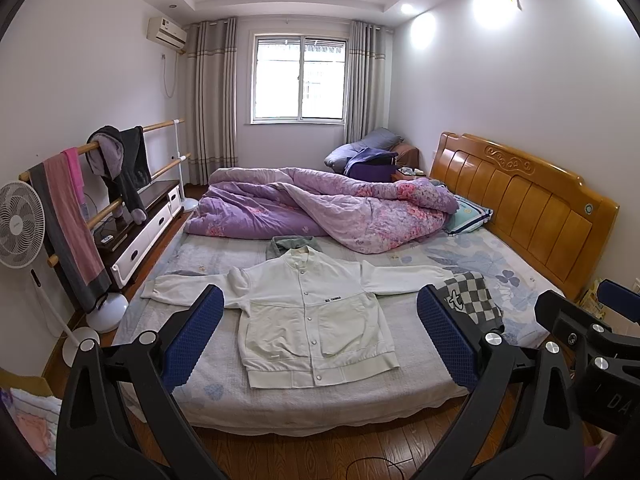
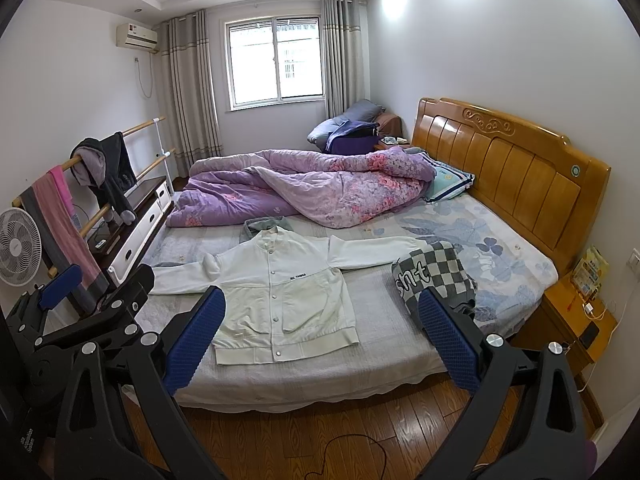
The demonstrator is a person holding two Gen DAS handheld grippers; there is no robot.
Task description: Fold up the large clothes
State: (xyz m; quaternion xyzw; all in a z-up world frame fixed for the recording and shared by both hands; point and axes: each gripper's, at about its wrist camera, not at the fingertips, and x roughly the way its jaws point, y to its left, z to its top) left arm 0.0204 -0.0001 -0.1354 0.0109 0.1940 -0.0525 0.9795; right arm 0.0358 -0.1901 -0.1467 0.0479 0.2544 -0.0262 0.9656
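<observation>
Left wrist view: your left claw (image 1: 320, 328) is spread wide, blue-padded fingers (image 1: 192, 336) holding nothing, hovering off the near edge of the bed (image 1: 320, 404). The white button-front jacket with long sleeves (image 1: 312, 312) lies flat on the pale sheet, face up, both sleeves stretched out sideways, hem toward you. A grey-and-white checkered garment (image 1: 472, 296) sits bunched at the end of the jacket's right sleeve, and a rumpled purple floral quilt (image 1: 320, 208) lies beyond the collar. Your right claw (image 2: 320, 336) is likewise released and empty, apart from the jacket (image 2: 276, 284).
</observation>
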